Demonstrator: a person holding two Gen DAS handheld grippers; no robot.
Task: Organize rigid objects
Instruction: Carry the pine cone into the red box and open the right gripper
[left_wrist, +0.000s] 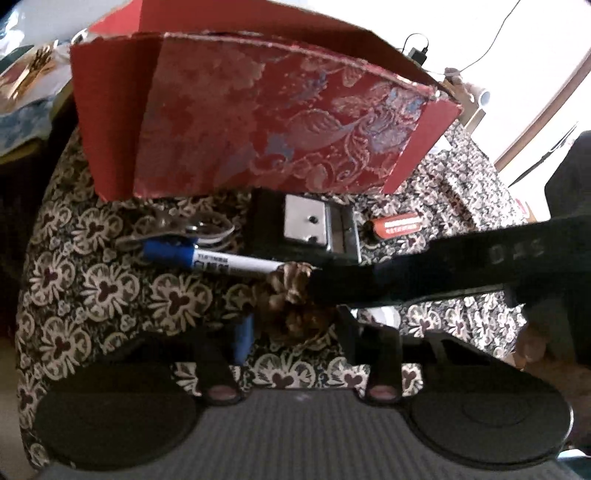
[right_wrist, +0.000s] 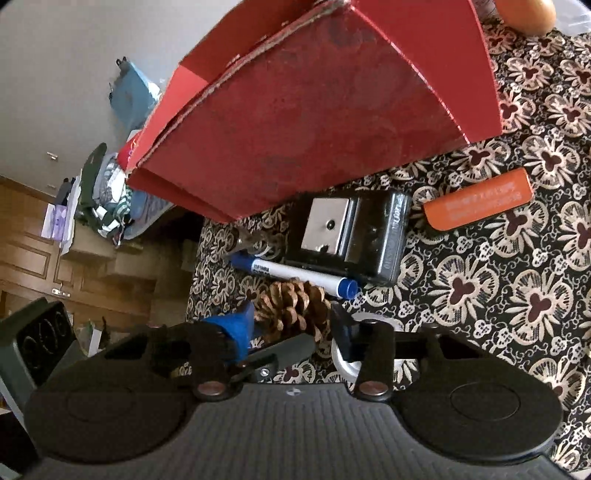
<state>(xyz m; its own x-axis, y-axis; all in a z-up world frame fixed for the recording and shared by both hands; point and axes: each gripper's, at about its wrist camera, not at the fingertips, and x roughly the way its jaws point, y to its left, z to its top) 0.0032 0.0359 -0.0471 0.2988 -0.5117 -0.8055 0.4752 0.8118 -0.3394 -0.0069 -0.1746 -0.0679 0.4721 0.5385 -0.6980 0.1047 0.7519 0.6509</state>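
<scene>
A brown pine cone (left_wrist: 291, 306) lies on the flowered cloth in front of a red box (left_wrist: 258, 122). My left gripper (left_wrist: 295, 328) is shut on it, with the blue pad on the cone's left and the black finger on its right. From the right, a finger (left_wrist: 406, 273) of the other gripper reaches across to the cone's top. In the right wrist view the pine cone (right_wrist: 291, 310) fills the gap of my right gripper (right_wrist: 293, 317), whose pads touch both its sides. One left finger (right_wrist: 284, 349) shows under it.
Behind the cone lie a blue-and-white marker (right_wrist: 295, 275), a black metal-plated stapler-like block (right_wrist: 351, 236), an orange flat piece (right_wrist: 476, 205) and metal loops (left_wrist: 199, 229). A white ring (right_wrist: 345, 363) sits under the right finger. The table edge (right_wrist: 195, 258) drops off left. A hand (left_wrist: 532, 347) holds the right gripper.
</scene>
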